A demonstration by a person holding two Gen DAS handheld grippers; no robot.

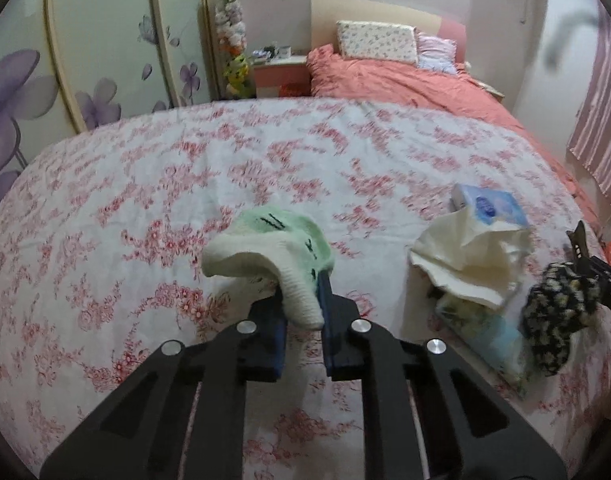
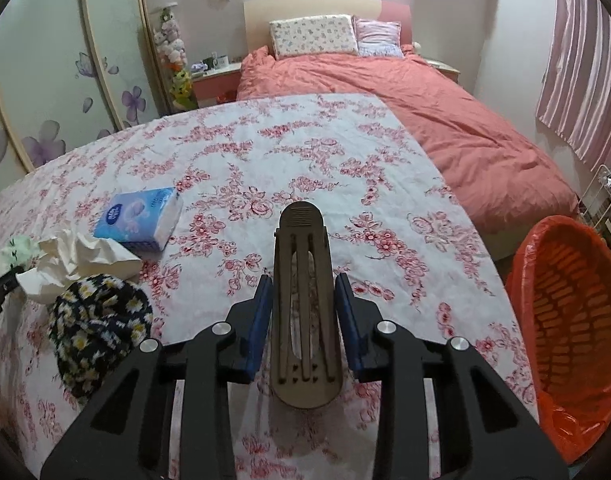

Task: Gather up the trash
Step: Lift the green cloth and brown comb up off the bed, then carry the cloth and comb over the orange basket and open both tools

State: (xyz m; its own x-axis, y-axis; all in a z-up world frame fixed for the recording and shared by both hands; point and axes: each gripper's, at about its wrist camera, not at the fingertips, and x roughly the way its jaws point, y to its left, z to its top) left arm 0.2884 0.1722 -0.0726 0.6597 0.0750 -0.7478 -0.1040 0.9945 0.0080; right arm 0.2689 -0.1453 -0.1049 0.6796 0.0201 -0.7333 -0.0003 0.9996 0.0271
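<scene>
My left gripper (image 1: 303, 296) is shut on a pale green and white sock (image 1: 273, 240), which hangs over its blue pads above the floral sheet (image 1: 145, 200). My right gripper (image 2: 303, 284) is shut on a flat brown hair clip (image 2: 303, 220) that stands up between its pads, lifted off the sheet. A crumpled white tissue (image 1: 469, 256) (image 2: 77, 260) lies to the right of the sock, beside a blue tissue pack (image 1: 491, 204) (image 2: 139, 220). An orange-lined bin (image 2: 565, 300) stands at the sheet's right edge, to the right of my right gripper.
A black daisy-patterned cloth (image 2: 101, 320) (image 1: 557, 312) lies to the left of my right gripper, next to a clear plastic packet (image 1: 493, 336). Beyond the floral sheet is a bed with a coral duvet (image 2: 425, 100), a wardrobe on the left and curtains on the right.
</scene>
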